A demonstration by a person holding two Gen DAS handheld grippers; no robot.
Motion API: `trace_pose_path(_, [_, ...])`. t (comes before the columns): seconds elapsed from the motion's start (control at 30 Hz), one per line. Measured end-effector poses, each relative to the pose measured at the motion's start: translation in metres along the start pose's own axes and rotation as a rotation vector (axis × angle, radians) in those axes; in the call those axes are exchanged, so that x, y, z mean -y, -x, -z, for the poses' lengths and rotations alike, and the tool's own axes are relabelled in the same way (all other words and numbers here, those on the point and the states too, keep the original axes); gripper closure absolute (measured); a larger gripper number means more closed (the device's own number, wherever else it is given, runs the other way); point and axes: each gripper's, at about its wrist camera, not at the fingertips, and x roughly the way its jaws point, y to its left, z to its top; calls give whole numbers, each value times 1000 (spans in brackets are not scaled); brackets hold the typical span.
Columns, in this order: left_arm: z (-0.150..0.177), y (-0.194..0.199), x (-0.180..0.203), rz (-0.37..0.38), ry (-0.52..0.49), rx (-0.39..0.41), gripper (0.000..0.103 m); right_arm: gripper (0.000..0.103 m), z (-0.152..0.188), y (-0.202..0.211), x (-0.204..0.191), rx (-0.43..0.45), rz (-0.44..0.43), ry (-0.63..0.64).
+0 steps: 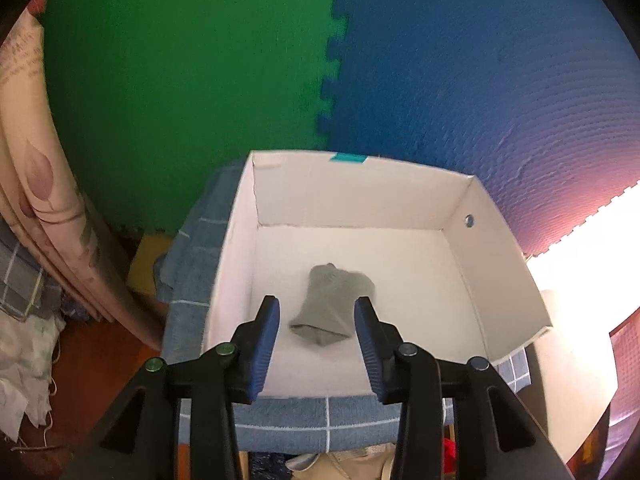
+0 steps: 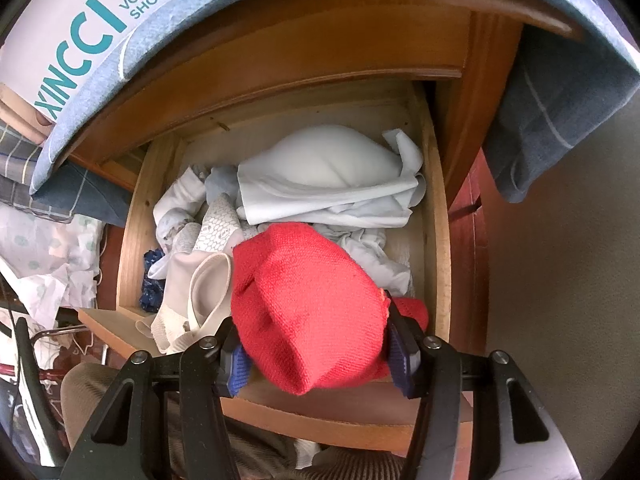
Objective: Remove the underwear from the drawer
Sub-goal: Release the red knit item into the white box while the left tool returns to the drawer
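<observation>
My left gripper hangs open over a white shoe box. A small grey garment lies crumpled on the box floor, seen between the blue pads but not touched by them. In the right wrist view my right gripper is shut on a red knitted garment, held above the open wooden drawer. The red cloth hides its fingertips. White garments, beige underwear and a dark blue item fill the drawer.
The box stands on a blue checked cloth that covers the cabinet top. Green and blue foam mats line the wall behind. A patterned curtain hangs at left. A person's brown-trousered leg is below the drawer front.
</observation>
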Motion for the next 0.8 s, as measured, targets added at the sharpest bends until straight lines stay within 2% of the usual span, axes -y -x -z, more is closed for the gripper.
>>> trace_pose_path(0.2, [33,36,-9,-26,-20,61,62,51,1,6,-3,28,10,12])
trace_pose_path(0.43, [99,48,-33,-78,3,49,57,51,-1,16,-2,52,6,11])
trace_pose_path(0.6, [149,26,-46,-118,40,-26,57,51,-3,33,-7,69,14,24])
trace_pose_path(0.8, [202,-12,-55,-156,120,-122,57,51,-11,77,-18,115,-26,52])
